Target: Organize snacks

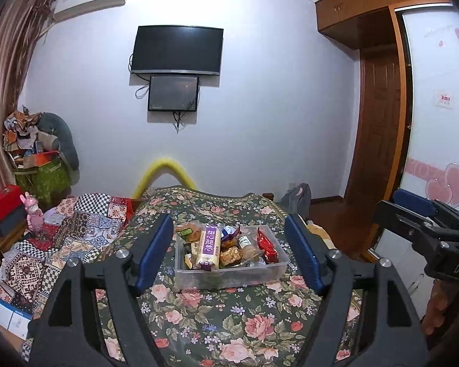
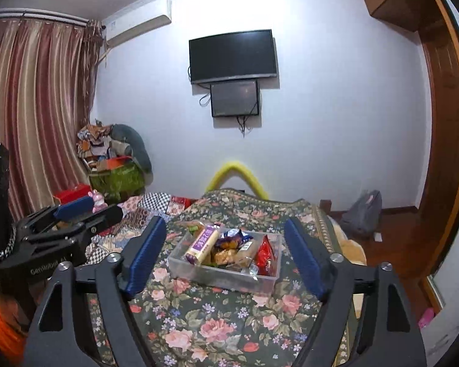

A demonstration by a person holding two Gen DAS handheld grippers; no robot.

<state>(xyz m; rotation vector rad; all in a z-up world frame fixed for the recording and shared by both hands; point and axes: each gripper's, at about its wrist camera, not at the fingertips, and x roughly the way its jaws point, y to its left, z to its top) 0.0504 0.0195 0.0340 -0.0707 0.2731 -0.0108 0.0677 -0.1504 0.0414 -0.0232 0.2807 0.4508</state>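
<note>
A clear plastic box [image 1: 229, 273] [image 2: 226, 278] full of snacks stands on the floral bedspread [image 1: 229, 321]. In it lie a long white-and-purple packet [image 1: 209, 246] [image 2: 200, 244], a red packet [image 1: 267, 244] [image 2: 266, 255], a blue wrapper [image 2: 234, 235] and several small brown packs. A green-labelled snack [image 1: 185, 232] lies just behind the box. My left gripper [image 1: 229, 250] is open and empty, held back from the box with its blue pads either side of it in view. My right gripper [image 2: 225, 253] is open and empty too, also short of the box.
A patchwork quilt [image 1: 61, 244] and a pink toy rabbit [image 1: 33, 214] lie to the left. Boxes and a green bag [image 1: 42, 177] pile in the far corner. The bed's right edge drops to wooden floor with a grey bag [image 2: 362, 212]. Yellow padding [image 1: 163, 174] marks the bed end.
</note>
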